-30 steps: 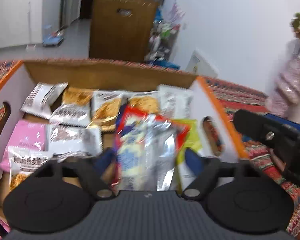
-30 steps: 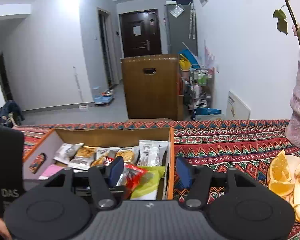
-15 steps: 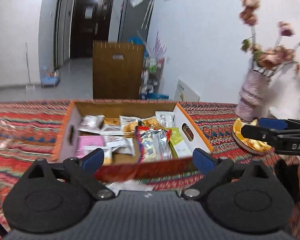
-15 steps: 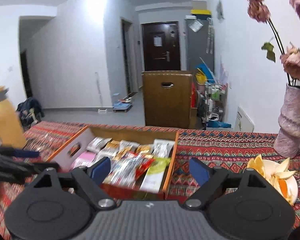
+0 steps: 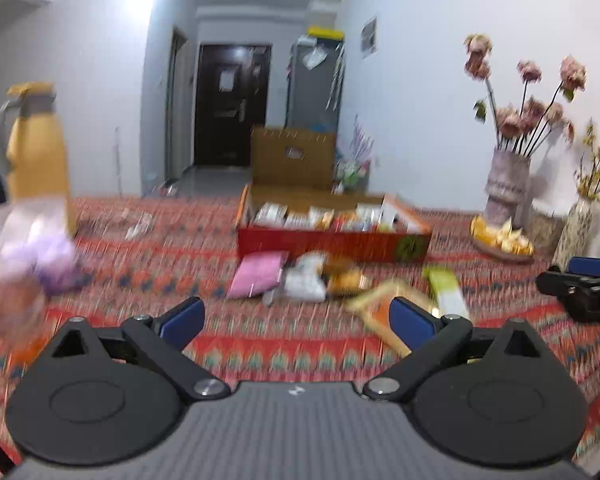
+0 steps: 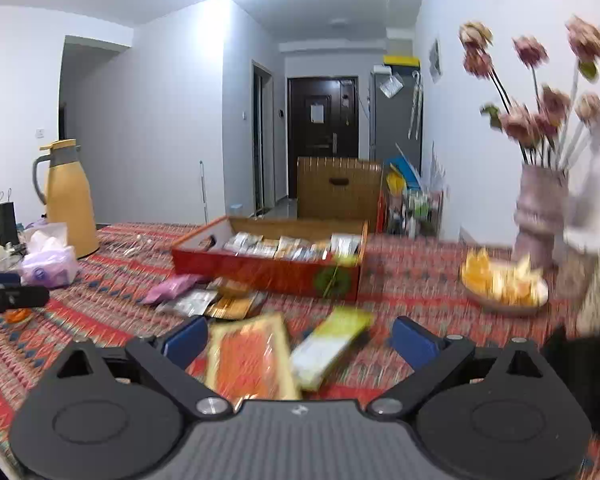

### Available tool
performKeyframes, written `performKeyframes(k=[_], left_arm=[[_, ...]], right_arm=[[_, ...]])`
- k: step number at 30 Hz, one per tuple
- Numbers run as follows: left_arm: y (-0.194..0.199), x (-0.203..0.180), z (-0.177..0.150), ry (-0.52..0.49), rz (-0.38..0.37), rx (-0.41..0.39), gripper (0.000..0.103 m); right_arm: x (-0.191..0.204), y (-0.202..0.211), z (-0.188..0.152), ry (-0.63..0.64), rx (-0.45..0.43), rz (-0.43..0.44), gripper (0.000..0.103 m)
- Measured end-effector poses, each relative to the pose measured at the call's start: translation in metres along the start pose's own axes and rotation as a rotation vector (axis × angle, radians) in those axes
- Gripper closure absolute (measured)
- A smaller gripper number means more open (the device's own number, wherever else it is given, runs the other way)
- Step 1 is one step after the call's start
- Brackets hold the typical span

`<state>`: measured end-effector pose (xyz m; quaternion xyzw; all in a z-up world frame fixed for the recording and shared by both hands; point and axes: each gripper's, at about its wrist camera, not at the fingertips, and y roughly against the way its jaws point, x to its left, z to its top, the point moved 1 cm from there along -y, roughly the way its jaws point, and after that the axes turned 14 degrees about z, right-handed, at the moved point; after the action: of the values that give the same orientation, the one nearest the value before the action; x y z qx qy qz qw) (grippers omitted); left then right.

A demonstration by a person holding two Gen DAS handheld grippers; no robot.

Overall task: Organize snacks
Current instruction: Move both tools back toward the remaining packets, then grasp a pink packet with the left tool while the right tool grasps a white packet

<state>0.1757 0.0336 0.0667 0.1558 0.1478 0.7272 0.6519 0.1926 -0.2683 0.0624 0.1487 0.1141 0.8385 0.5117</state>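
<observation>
Right now your left gripper (image 5: 296, 316) hangs above the patterned tablecloth (image 5: 180, 248) with its blue-padded fingers spread wide and nothing between them; your right gripper (image 6: 300, 338) is likewise splayed and empty, hovering over two loose packets. Just beyond its fingertips lie an orange packet (image 6: 250, 356) and, beside it, a yellow-green packet (image 6: 330, 346), tilted away to the right. Farther back, a pink packet (image 6: 172, 285) and a small cluster of silver and tan packets (image 6: 216, 303) lie on the cloth near the front wall of the red snack box (image 6: 268, 270). The box sits mid-table, its inside lined with rows of wrapped snacks (image 6: 292, 246). To your left stand a yellow thermos (image 6: 68, 198) and a purple tissue pack (image 6: 50, 266); to your right, a plate of orange slices (image 6: 504, 282) and a vase of dried flowers (image 6: 540, 208).
</observation>
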Motion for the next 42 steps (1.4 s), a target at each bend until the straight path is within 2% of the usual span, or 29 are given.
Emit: performKeyframes(k=[5,9,16,20,23,26,29,30,31,33,35,38,41,42], left_arm=[[0.010,0.005,-0.036,-0.016,0.001,0.095,0.003],[0.008,0.011,-0.046,-0.009,0.011,0.123,0.003],[-0.014,0.013,-0.027,0.010,-0.013,0.107,0.003],[-0.055,0.016,-0.003,0.023,-0.030,0.105,0.003],[-0.099,0.015,0.016,0.001,-0.004,0.095,0.003],[-0.155,0.015,0.037,0.010,-0.005,0.141,0.003],[-0.213,0.015,0.050,0.039,-0.051,0.188,0.003],[-0.232,0.016,0.050,0.053,-0.092,0.193,0.003],[-0.248,0.016,0.049,0.072,-0.106,0.211,0.003],[-0.280,0.017,0.041,0.119,-0.102,0.261,0.005],[-0.294,0.020,0.035,0.151,-0.121,0.273,0.006],[-0.296,0.024,0.034,0.172,-0.147,0.252,0.017],[-0.299,0.024,0.034,0.191,-0.178,0.262,0.028],[-0.300,0.023,0.033,0.191,-0.186,0.273,0.029]], right_arm=[[0.025,0.009,-0.052,-0.077,0.092,0.040,0.004],[0.041,0.006,-0.078,-0.081,0.167,0.053,0.004],[0.044,-0.007,-0.067,-0.074,0.158,0.068,0.004],[0.035,-0.031,-0.043,-0.061,0.147,0.087,0.004],[0.029,-0.059,-0.017,-0.027,0.138,0.100,0.005],[0.023,-0.092,0.013,0.005,0.132,0.126,0.006],[0.012,-0.140,0.041,0.021,0.146,0.169,0.006],[0.008,-0.156,0.046,0.014,0.155,0.179,0.007],[0.003,-0.175,0.051,-0.007,0.174,0.181,0.011],[-0.006,-0.213,0.057,-0.061,0.214,0.192,0.015],[-0.011,-0.246,0.059,-0.095,0.246,0.206,0.018],[-0.013,-0.289,0.057,-0.109,0.269,0.217,0.019],[-0.009,-0.320,0.051,-0.089,0.290,0.191,0.023],[-0.007,-0.329,0.049,-0.080,0.300,0.183,0.024]])
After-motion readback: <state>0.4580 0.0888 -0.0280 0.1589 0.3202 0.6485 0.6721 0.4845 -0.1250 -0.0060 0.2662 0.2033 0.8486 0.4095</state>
